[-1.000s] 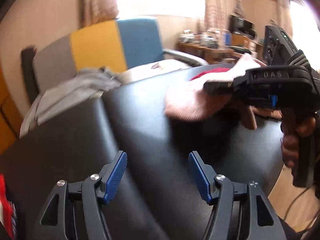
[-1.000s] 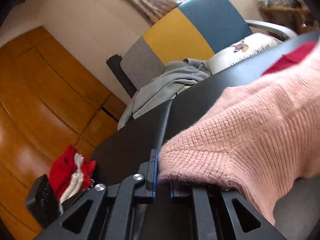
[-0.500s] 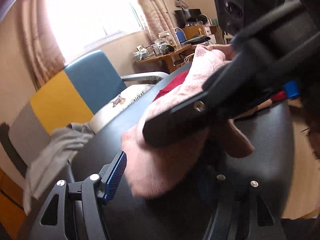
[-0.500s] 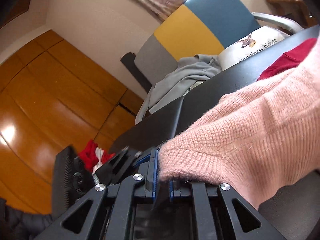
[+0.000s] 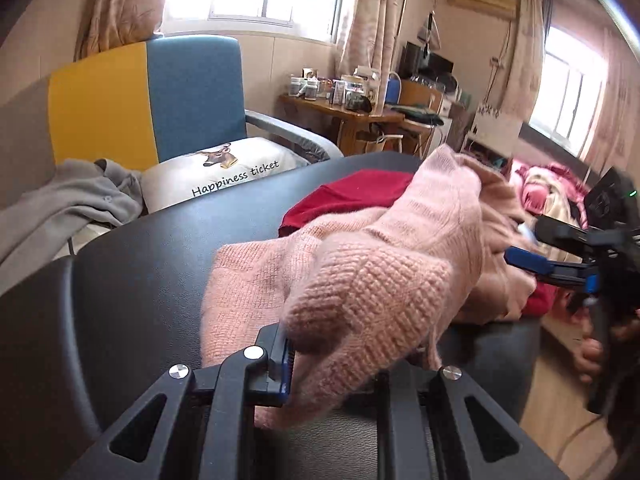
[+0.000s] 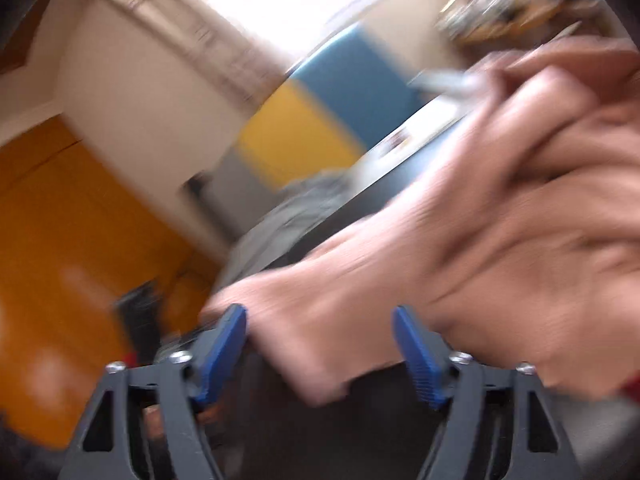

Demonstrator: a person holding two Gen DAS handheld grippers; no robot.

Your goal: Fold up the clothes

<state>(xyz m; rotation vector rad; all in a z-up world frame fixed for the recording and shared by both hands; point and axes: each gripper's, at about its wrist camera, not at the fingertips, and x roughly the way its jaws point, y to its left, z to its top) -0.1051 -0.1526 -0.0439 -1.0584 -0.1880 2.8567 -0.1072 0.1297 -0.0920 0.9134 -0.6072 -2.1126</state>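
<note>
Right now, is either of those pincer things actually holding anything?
The left gripper is closing on an edge fold of the pink knitted sweater; the right gripper, opening, holds nothing.

You can read one piece of writing: "Happiness ticket", in dark slanted script on the white cushion [image 5: 224, 172] lying on the seat of the blue and yellow chair [image 5: 168, 92], beyond the far edge of the black table [image 5: 132, 264]. The words run just below a small printed deer head on that cushion. In your right wrist view the cushion is only a blurred pale patch and nothing on it is legible. The containers on the wooden desk [image 5: 344, 110] are too small for you to read.
</note>
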